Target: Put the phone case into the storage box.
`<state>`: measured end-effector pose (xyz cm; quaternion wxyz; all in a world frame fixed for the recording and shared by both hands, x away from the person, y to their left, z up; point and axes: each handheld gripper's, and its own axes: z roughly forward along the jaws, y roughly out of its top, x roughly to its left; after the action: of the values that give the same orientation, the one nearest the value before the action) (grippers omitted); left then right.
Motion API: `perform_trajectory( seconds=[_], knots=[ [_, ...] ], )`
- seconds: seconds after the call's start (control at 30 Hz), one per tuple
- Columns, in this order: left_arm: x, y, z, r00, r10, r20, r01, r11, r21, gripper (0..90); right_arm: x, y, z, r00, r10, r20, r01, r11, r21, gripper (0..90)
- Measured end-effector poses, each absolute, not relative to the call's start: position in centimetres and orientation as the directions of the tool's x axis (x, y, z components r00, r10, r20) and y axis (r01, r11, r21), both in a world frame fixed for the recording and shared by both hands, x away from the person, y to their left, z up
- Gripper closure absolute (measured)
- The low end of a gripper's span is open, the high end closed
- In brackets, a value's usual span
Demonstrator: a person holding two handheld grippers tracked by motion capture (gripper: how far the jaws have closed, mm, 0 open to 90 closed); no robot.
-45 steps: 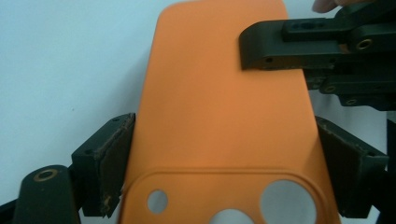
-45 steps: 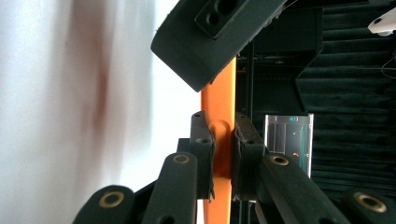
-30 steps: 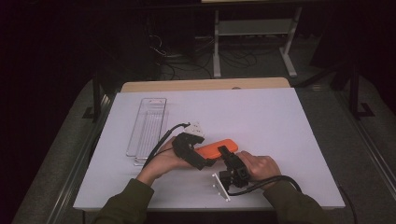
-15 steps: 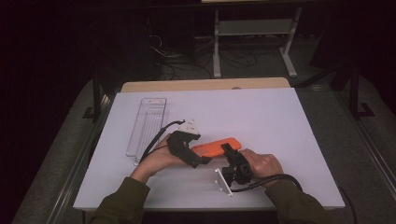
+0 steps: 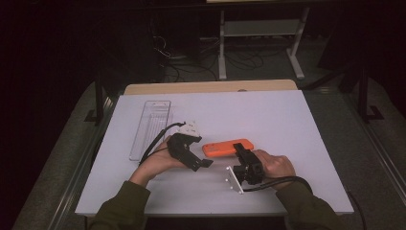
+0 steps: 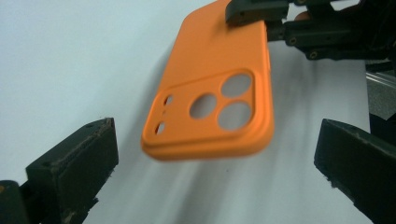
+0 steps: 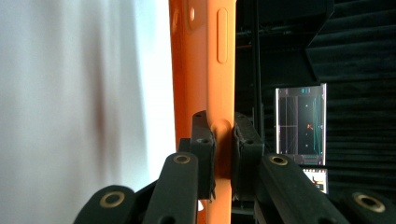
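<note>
An orange phone case hangs just above the white tabletop, near the front middle. My right gripper is shut on its right end, and in the right gripper view the two jaws pinch the case's edge. The left gripper view shows the case's back with its round camera cutouts. It hangs between and beyond my left gripper's wide-open jaws, untouched by them. In the high view the left gripper sits just left of and below the case.
A clear plastic tray lies along the left part of the table. Cables trail from both grippers toward the front edge. A wooden table edge and dark floor with metal stands lie behind.
The left gripper has drawn back slightly from the case's left end. The right gripper keeps its hold and has shifted the case a little to the right.
</note>
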<state>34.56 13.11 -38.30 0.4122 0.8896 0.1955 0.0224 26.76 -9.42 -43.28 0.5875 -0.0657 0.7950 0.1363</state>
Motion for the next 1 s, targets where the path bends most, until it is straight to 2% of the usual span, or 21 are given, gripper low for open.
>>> perform_trajectory(
  seconds=[0.6,0.8,1.0],
  knots=[
    [35.1,14.2,-38.4,0.906,0.405,-0.120,0.357,-0.582,0.731,0.0,27.1,-10.2,-42.9,-0.326,0.100,-0.940,-0.229,0.957,0.181,79.9],
    [35.1,14.2,-38.5,0.908,0.402,-0.121,0.356,-0.586,0.728,0.0,27.3,-10.4,-42.5,-0.350,0.163,-0.922,-0.220,0.943,0.250,79.8],
    [35.1,14.2,-38.6,0.907,0.403,-0.122,0.358,-0.584,0.728,0.0,27.4,-10.6,-42.5,-0.377,0.176,-0.909,-0.207,0.941,0.268,79.7]
  ],
)
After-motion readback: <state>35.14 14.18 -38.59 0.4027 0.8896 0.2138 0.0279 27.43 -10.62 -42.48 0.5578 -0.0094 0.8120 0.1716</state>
